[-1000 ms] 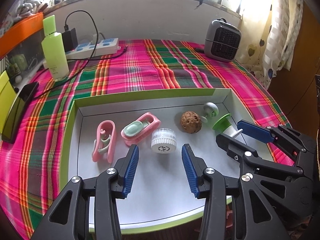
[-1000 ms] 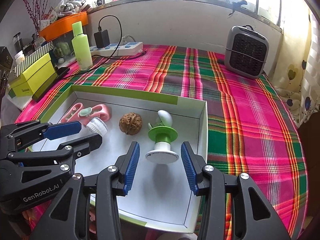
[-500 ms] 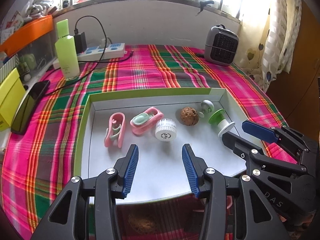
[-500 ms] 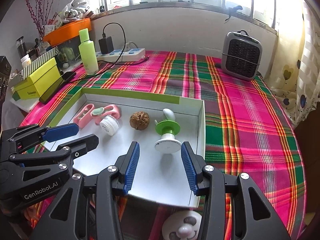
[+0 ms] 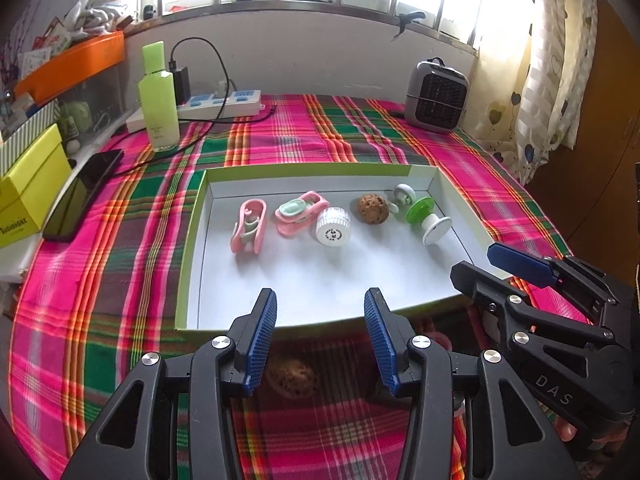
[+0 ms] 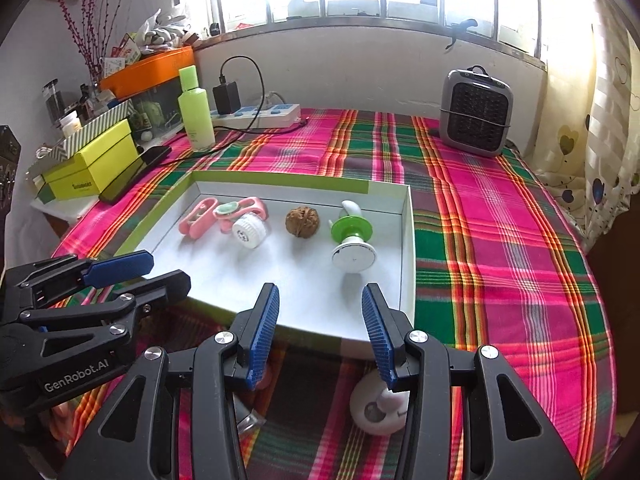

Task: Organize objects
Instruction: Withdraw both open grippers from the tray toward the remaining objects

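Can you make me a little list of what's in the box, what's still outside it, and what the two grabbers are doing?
box: white tray with green rim on the plaid cloth
inside, from the left: pink clip, pink and mint clip, white round cap, walnut, green and white toy
outside, near edge: another walnut, white round toy
left gripper: open, holding nothing
right gripper: open, holding nothing
at the back: green bottle, power strip, small heater

Two black skeletal-framed grippers, left gripper (image 5: 320, 336) and right gripper (image 6: 320, 332), each with ribbed blue finger pads (image 5: 262, 336), silver round screw heads, triangular cutouts; white lettering "GenRobot.AI" on one body, "DAS" on the other.
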{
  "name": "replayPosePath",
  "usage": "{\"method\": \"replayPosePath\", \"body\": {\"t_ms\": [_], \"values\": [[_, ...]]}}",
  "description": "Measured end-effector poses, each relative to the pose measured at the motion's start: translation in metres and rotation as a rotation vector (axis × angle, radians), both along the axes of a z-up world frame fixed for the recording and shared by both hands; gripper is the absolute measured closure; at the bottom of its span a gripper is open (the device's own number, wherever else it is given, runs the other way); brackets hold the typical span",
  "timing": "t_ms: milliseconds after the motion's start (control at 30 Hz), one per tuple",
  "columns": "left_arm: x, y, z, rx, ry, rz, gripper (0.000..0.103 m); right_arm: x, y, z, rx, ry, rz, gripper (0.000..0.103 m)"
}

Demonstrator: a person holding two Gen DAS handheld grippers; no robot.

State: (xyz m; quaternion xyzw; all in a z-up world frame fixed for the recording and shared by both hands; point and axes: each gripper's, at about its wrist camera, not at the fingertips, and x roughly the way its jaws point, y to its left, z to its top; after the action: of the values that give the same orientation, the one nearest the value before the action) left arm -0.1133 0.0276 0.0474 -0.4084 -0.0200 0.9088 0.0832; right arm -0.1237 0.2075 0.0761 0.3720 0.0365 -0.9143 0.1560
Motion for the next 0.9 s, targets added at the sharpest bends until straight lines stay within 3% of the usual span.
{"method": "replayPosePath", "body": {"t_ms": [367, 900], "values": [[0.028, -0.003, 0.006, 0.015, 0.025, 0.001, 0.058, 0.028, -0.002, 0.006, -0.021, 0.029, 0.010, 0.058], [0.052, -0.012, -0.011, -0.024, 0.006, 0.019, 0.058, 0.050, -0.012, -0.009, -0.018, 0.002, 0.037, 0.058]]}}
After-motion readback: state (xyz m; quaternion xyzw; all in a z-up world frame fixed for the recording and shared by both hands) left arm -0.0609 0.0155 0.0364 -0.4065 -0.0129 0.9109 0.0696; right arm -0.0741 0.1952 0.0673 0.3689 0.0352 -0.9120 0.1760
